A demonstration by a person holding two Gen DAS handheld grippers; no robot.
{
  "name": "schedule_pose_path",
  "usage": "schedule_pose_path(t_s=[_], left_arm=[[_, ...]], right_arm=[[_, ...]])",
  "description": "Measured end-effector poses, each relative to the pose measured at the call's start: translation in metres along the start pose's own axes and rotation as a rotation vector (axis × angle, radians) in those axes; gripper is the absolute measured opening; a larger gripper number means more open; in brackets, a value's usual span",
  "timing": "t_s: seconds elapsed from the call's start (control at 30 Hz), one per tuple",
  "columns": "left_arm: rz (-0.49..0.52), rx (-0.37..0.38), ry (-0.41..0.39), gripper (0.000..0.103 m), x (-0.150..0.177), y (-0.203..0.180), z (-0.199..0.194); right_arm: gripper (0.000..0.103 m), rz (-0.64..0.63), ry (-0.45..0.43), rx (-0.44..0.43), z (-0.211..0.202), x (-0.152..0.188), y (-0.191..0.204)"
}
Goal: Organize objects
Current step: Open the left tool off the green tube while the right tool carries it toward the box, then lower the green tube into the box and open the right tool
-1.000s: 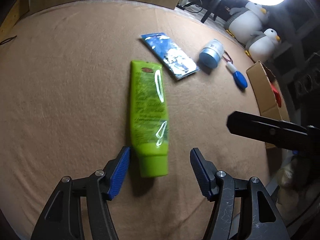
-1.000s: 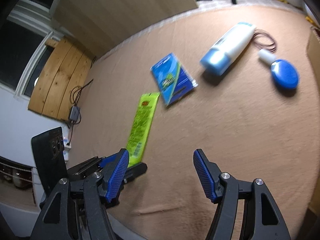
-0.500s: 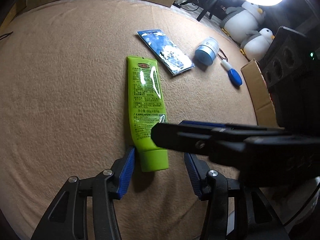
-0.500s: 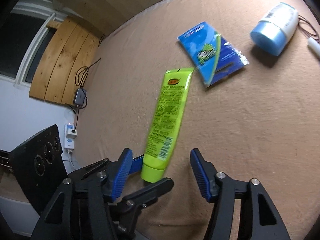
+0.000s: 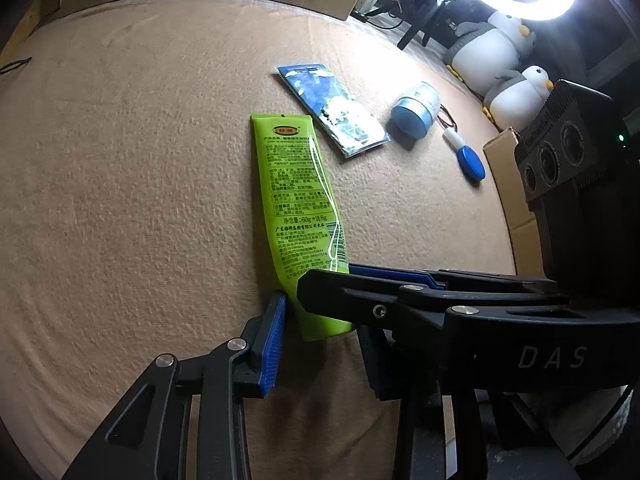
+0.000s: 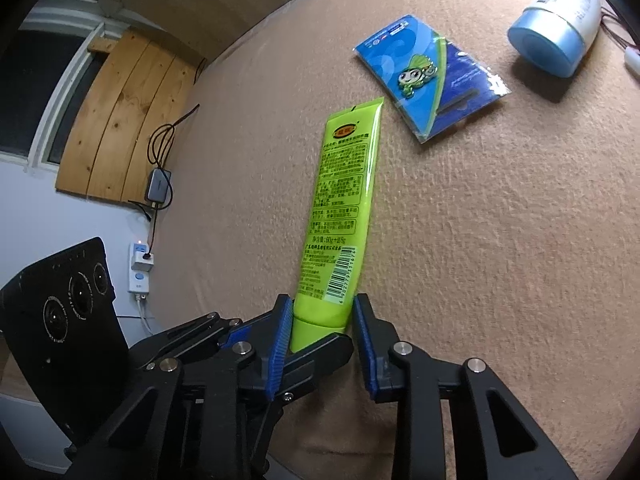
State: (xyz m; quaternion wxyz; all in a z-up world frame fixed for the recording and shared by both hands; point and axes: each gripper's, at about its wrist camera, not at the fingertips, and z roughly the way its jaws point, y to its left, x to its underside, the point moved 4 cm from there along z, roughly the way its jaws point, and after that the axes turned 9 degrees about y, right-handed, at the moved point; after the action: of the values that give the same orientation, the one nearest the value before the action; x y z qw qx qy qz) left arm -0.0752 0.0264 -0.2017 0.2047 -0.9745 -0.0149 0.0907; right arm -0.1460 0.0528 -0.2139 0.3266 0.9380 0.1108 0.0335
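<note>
A green tube (image 5: 298, 200) lies lengthwise on the tan cloth, its cap toward me. My left gripper (image 5: 322, 344) straddles the cap, jaws closing; a thin gap shows beside its left pad (image 5: 272, 340). My right gripper (image 6: 320, 332) is also closing, and both blue pads press the tube (image 6: 344, 200) just above the cap. It reaches in from the right in the left wrist view, where its finger (image 5: 360, 300) crosses over the tube. The left gripper's fingers (image 6: 316, 356) come in from the left in the right wrist view, under the cap.
A blue card packet (image 5: 332, 110) (image 6: 430, 76), a blue-capped white bottle (image 5: 416, 114) (image 6: 556, 28) and a small blue-and-white tool (image 5: 468, 156) lie beyond the tube. A cardboard box (image 5: 508, 184) and penguin plush toys (image 5: 492, 48) stand at the right edge.
Both grippers' jaws have narrowed around the tube's cap end. The right gripper swung in from the right and came down onto the tube; the left one barely moved.
</note>
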Motion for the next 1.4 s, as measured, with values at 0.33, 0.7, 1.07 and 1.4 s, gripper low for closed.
schedule_pose_path(t_s=[0.33, 0.7, 1.07, 1.4], left_arm=[[0.057, -0.014, -0.048, 0.037, -0.009, -0.033, -0.013], [0.208, 0.023, -0.091, 0.037, -0.034, -0.113, -0.026], [0.398, 0.113, -0.062, 0.037, -0.043, -0.238, 0.007], [0.533, 0.171, 0.004, 0.037, -0.031, -0.332, 0.051]], right_arm=[[0.028, -0.011, -0.064, 0.006, -0.024, 0.003, 0.001], [0.028, 0.003, -0.207, 0.031, -0.099, 0.015, -0.014], [0.028, 0.124, -0.381, 0.090, -0.192, 0.057, -0.077], [0.028, 0.269, -0.489, 0.128, -0.255, 0.103, -0.153]])
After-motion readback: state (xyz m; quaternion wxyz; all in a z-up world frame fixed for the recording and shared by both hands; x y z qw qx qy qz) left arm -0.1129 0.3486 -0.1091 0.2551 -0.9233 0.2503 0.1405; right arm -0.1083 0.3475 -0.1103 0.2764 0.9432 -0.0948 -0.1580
